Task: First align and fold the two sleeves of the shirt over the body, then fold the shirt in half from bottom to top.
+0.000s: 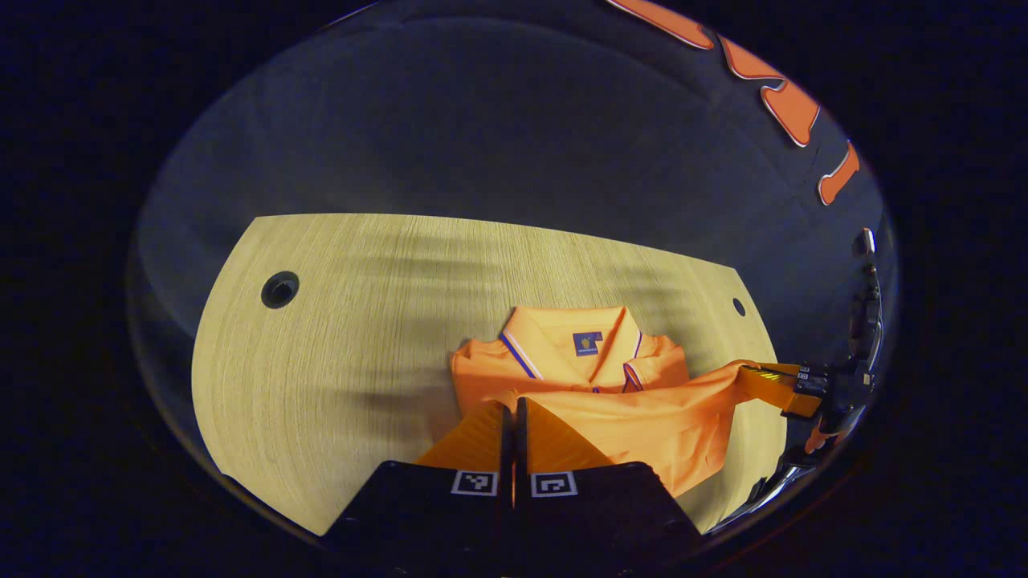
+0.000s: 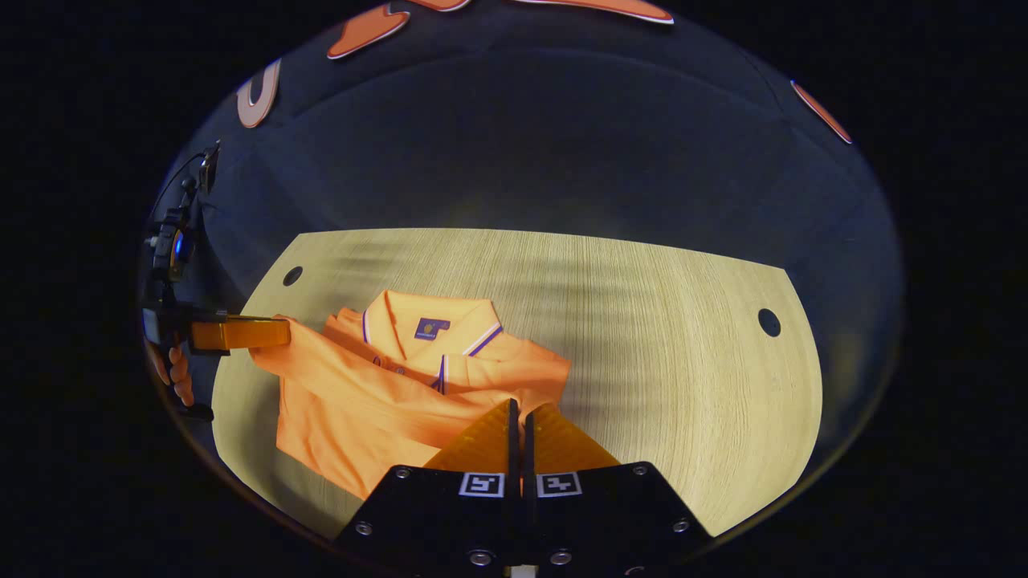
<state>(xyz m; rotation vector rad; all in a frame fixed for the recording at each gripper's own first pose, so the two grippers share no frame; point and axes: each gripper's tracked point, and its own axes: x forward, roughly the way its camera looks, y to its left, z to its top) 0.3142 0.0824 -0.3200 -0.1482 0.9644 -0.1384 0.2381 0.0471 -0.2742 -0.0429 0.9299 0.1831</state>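
Note:
An orange polo shirt (image 1: 634,425) lies on the light wood table (image 1: 353,321) with its collar (image 1: 574,337) toward the far edge. Its near edge is raised and stretched over the body between the two grippers. In the left gripper view, my left gripper (image 1: 514,411) is shut on that edge at one end, and the right gripper (image 1: 763,379) pinches the other end at far right. In the right gripper view, my right gripper (image 2: 518,413) is shut on the shirt (image 2: 361,401), and the left gripper (image 2: 269,331) holds its corner beside the collar (image 2: 430,325).
The table has a round hole near each far corner (image 1: 279,289) (image 1: 738,307), also visible as a left hole (image 2: 292,275) and a right hole (image 2: 768,322). A hand (image 2: 175,371) holds the left gripper. Dark booth wall stands behind the table (image 2: 658,337).

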